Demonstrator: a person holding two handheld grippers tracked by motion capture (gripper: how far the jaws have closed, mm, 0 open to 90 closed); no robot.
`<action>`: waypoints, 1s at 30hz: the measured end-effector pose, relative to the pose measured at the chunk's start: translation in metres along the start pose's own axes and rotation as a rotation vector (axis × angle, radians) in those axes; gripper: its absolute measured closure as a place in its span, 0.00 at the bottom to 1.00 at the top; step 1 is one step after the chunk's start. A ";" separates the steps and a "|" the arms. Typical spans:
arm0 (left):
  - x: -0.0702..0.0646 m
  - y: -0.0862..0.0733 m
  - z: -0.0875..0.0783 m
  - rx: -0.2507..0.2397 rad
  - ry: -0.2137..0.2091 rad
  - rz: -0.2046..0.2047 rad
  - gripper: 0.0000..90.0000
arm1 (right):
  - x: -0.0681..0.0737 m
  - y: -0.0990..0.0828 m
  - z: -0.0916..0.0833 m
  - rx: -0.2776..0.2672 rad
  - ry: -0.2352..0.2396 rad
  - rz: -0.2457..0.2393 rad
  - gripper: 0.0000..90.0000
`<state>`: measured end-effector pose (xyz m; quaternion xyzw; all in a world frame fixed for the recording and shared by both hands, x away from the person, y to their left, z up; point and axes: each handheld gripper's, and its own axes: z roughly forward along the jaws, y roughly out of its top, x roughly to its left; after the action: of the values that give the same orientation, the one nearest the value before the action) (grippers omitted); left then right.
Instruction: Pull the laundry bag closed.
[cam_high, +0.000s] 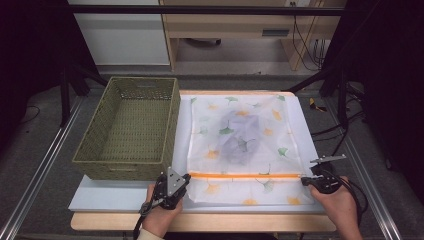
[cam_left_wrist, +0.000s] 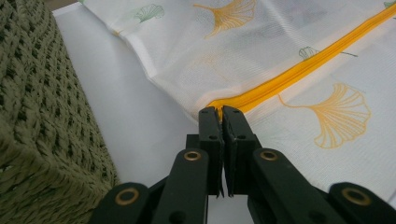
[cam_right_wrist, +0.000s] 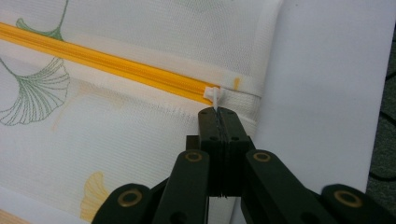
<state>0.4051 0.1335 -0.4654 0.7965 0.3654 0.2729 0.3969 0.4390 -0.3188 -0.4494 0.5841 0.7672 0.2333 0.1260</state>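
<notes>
A white mesh bag (cam_high: 272, 125) printed with ginkgo leaves lies flat on the white board, with a grey garment (cam_high: 241, 139) showing dimly inside it. An orange zipper (cam_high: 245, 175) runs across the bag's near side. My left gripper (cam_high: 186, 176) sits at the zipper's left end; in the left gripper view its jaws (cam_left_wrist: 220, 111) are shut, pinching the bag's edge where the zipper (cam_left_wrist: 299, 70) ends. My right gripper (cam_high: 304, 181) is at the zipper's right end. There its jaws (cam_right_wrist: 217, 112) are shut on the small white zipper pull (cam_right_wrist: 214, 94).
A green woven basket (cam_high: 130, 125) stands empty to the left of the bag, its wall (cam_left_wrist: 42, 121) close beside my left gripper. The white board (cam_high: 115, 195) rests on a wooden tabletop. Metal rails run along both sides, and cables lie on the floor at the right.
</notes>
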 end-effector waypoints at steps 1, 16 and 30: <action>0.000 0.000 0.000 -0.001 0.000 0.000 0.96 | 0.000 0.000 0.000 0.000 0.001 -0.002 1.00; -0.001 0.000 0.002 -0.022 0.002 -0.014 0.82 | 0.002 0.001 -0.002 -0.068 -0.005 -0.037 0.85; -0.002 0.002 0.003 -0.050 -0.017 -0.024 0.64 | 0.006 0.004 -0.004 -0.145 0.003 -0.079 0.64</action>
<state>0.4065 0.1295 -0.4652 0.7841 0.3646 0.2705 0.4232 0.4388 -0.3130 -0.4435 0.5423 0.7710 0.2837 0.1760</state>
